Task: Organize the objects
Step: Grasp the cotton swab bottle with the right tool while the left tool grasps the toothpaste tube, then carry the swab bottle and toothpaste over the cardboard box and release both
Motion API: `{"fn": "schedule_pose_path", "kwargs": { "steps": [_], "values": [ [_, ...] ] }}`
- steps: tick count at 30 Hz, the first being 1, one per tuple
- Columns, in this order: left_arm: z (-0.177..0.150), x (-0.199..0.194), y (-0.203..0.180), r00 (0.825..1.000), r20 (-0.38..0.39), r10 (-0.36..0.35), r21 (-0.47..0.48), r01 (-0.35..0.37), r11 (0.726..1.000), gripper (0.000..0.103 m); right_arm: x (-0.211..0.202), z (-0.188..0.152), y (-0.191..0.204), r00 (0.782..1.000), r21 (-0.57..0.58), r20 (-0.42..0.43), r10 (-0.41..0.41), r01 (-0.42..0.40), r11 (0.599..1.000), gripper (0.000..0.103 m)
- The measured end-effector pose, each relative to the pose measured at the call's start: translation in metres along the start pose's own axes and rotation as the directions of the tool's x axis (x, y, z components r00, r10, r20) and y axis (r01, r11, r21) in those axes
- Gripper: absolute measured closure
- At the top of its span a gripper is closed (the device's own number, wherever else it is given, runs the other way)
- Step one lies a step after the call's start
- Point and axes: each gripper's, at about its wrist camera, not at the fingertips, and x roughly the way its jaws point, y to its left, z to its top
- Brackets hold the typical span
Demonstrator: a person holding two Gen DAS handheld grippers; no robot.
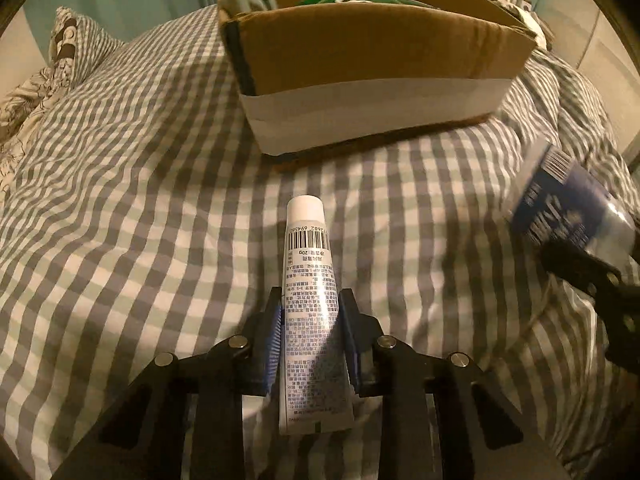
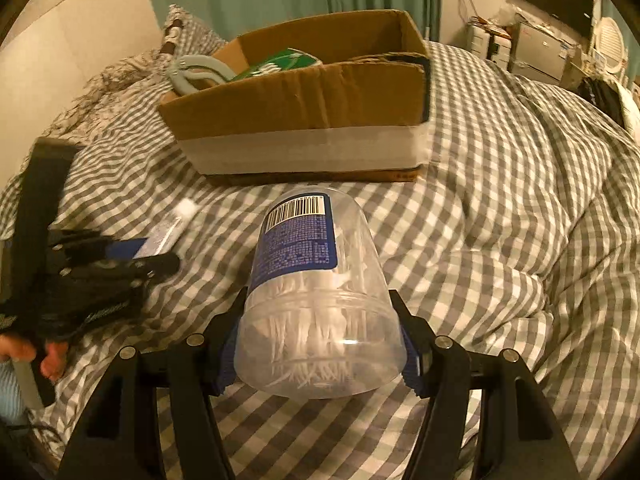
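1. Left gripper (image 1: pixel 310 320) pinches a white tube (image 1: pixel 308 300) between its blue pads, cap end pointing ahead. The grip sits on the tube's rear half, so the front sticks out free. Risk: the soft tube could squash or pivot downward if the pinch loosens.
2. Right gripper (image 2: pixel 320 344) clamps a clear cotton swab jar (image 2: pixel 316 292), spread wide around its broad end. The jar lies tilted, its labelled end forward. Risk: smooth round plastic with only the pad edges touching could roll or slip out mid-carry.
3. Cardboard box (image 1: pixel 372 64) sits on the bed (image 1: pixel 120 200) straight ahead of both grippers. It already holds a green packet (image 2: pixel 280 62) and a grey-green item (image 2: pixel 196 74) at its far left corner.
4. Judgement: both things are likely headed for the box. The near wall is tall, so a low approach could knock the jar or the tube cap against the cardboard and shove the box across the soft bedding.
5. The grippers are near each other: the jar shows at the right of the left wrist view. Converging on one box risks a collision.
6. The soft, wrinkled bed gives no firm footing, so a dropped jar may roll away.
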Motion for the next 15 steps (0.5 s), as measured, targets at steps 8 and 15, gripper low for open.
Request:
{"fn": "schedule_pose_path", "kwargs": {
  "steps": [8, 15],
  "values": [
    [-0.003, -0.014, -0.005, 0.996, -0.013, -0.093, -0.054, 0.093, 0.994, 0.076, -0.005, -0.005, 0.000, 1.000, 0.001, 0.004, 0.003, -0.003, 1.000, 0.040],
    [0.015, -0.077, -0.006, 0.981, 0.149, -0.125, -0.030, 0.131, 0.991, 0.076, -0.052, 0.009, 0.004, 0.994, -0.014, 0.105, -0.019, 0.021, 1.000, 0.040]
  ]
}}
